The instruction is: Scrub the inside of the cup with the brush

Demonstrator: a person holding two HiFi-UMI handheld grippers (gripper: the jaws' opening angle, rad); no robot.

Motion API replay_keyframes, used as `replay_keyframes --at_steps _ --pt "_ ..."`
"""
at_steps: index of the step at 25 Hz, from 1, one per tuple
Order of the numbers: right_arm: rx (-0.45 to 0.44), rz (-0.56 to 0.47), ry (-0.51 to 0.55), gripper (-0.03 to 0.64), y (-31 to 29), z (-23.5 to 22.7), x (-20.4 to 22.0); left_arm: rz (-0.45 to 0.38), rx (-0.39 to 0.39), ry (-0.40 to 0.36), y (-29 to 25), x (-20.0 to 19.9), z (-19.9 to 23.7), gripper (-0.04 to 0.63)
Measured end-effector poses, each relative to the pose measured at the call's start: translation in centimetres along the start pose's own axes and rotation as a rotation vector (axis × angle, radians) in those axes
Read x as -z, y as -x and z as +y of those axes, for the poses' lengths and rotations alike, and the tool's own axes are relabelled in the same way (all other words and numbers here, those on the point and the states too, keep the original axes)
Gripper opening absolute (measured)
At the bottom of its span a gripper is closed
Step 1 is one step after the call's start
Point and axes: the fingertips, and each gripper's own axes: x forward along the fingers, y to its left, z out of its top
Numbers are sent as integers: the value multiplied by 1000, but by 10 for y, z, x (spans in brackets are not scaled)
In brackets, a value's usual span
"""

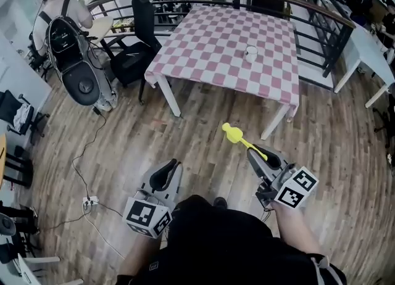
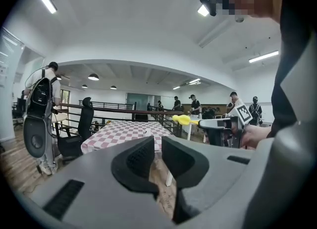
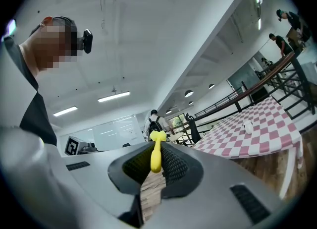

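Scrubbing has not begun: right gripper (image 1: 262,154) clamps the brush (image 1: 232,133), left gripper (image 1: 168,169) slightly parted, empty; cup (image 1: 251,51), seemingly untouched, stands on the table (image 1: 210,49).

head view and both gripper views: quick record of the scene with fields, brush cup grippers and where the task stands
brush: yellow, held out ahead over the wooden floor, head end forward
right gripper: jaws shut on the brush handle
left gripper: jaws a narrow gap apart, nothing between them
cup: small, white, on the table, far from both grippers
table: pink-and-white checked cloth, ahead of the person
task stage: scrubbing not yet begun; brush in hand, cup untouched
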Motion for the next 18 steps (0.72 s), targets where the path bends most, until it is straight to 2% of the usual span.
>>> replay_keyframes --at_steps 8,18 --pt "72 17 -41 44 -38 -72 -5 2 84 12 -98 -10 35 51" --pt "151 0 4 44 -145 -180 -63 -21 189 -4 -244 -52 123 51"
